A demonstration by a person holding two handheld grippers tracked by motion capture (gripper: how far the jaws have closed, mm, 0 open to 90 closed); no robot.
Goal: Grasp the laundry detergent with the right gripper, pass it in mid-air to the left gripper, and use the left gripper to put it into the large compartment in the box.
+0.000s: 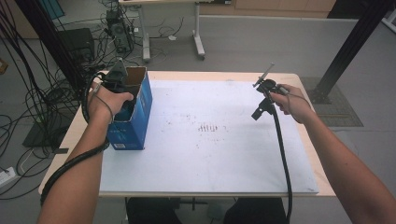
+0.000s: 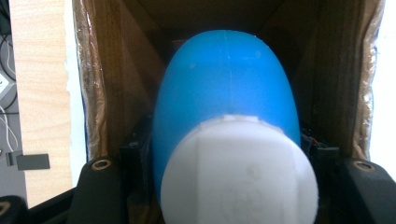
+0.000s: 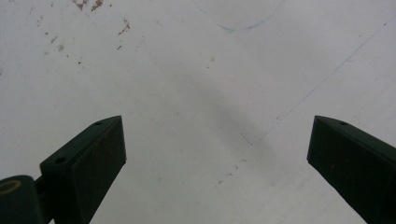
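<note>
A blue bottle [image 2: 226, 79] with a white cap [image 2: 240, 172] sits between the jaws of my left gripper [image 2: 226, 149], which is shut on it. Bottle and jaws are down inside an open cardboard box [image 2: 116, 70]. In the high view that blue box [image 1: 135, 121] stands upright at the table's left side, and my left gripper [image 1: 120, 91] reaches into its open top, jaws hidden. My right gripper [image 1: 259, 111] hovers over the right part of the white sheet [image 1: 210, 154]. Its jaws stand wide open [image 3: 217, 140] with nothing between them.
The white sheet covers most of a wooden table [image 1: 70, 135] and bears small brown specks [image 1: 208, 127] near its middle. Cables and a computer case [image 1: 116, 28] lie on the floor at far left. A black frame post [image 1: 348, 51] stands at far right.
</note>
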